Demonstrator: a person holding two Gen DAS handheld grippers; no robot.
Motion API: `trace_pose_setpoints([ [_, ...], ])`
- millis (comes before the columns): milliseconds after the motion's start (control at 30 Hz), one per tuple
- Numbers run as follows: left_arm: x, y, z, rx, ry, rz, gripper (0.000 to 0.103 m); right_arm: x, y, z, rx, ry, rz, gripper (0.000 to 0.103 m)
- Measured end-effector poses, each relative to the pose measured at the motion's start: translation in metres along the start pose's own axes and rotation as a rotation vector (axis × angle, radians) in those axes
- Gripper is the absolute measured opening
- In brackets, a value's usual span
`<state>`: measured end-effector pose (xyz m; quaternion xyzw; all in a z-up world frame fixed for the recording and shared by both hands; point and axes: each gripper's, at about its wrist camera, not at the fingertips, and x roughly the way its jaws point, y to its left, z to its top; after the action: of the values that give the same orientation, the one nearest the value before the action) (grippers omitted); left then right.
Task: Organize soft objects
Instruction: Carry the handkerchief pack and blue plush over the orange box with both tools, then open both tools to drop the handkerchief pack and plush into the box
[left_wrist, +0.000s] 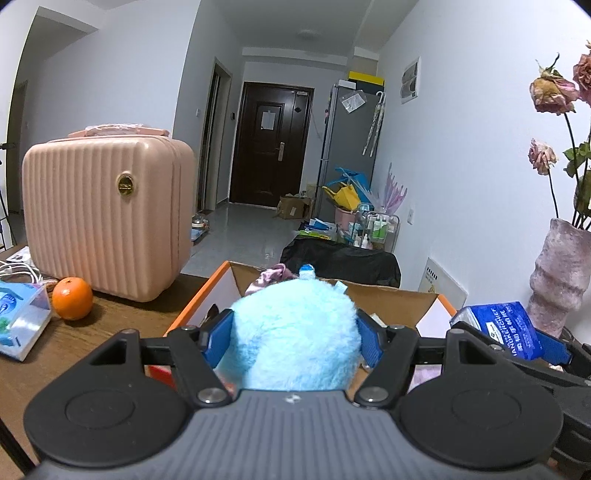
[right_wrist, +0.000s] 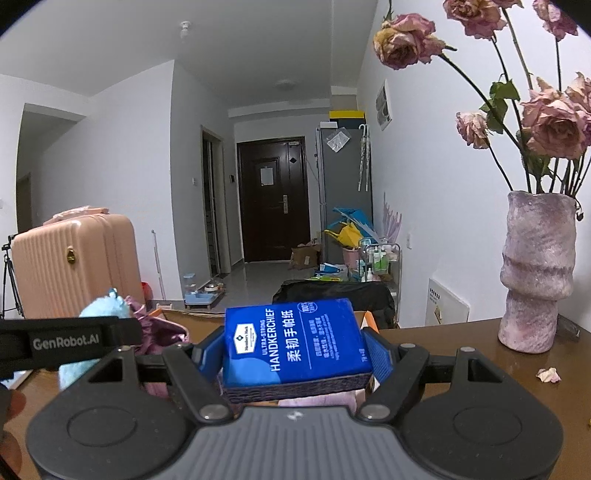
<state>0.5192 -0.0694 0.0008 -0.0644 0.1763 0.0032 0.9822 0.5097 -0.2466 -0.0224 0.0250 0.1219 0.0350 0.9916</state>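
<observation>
A fluffy light-blue plush toy (left_wrist: 295, 332) fills my left gripper (left_wrist: 295, 338), whose blue pads press on both its sides. It hangs over an open cardboard box (left_wrist: 391, 297) with orange edges. A purple satin item (left_wrist: 275, 275) lies inside the box at the back. My right gripper (right_wrist: 297, 352) is shut on a blue pack of handkerchief tissues (right_wrist: 295, 339). The same tissue pack (left_wrist: 498, 326) shows at the right in the left wrist view. The plush toy (right_wrist: 101, 308) and the left gripper's black finger show at the left of the right wrist view.
A pink ribbed suitcase (left_wrist: 107, 214) stands on the wooden table (left_wrist: 122, 317) at the left, with an orange (left_wrist: 72, 298) and a tissue box (left_wrist: 20, 321) beside it. A purple vase (right_wrist: 535, 269) of dried roses stands at the right. A fallen petal (right_wrist: 549, 374) lies near it.
</observation>
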Motion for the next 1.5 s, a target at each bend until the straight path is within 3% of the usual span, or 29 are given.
trace_pose_setpoints([
  [733,0.071,-0.006,0.022,-0.006,0.017,-0.008,0.070,0.072,0.009,0.018,-0.087,0.083,-0.006,0.075],
  [1000,0.083,-0.005,0.020,0.002,0.041,-0.027,0.084,0.089,0.010,0.014,-0.094,0.145,0.002,0.076],
  [1167,0.087,-0.001,0.022,-0.017,0.060,-0.042,0.103,0.087,0.003,0.016,-0.054,0.142,0.008,0.094],
  [1500,0.082,0.005,0.026,-0.043,0.057,-0.020,0.103,0.086,0.002,0.014,-0.052,0.156,-0.015,0.102],
])
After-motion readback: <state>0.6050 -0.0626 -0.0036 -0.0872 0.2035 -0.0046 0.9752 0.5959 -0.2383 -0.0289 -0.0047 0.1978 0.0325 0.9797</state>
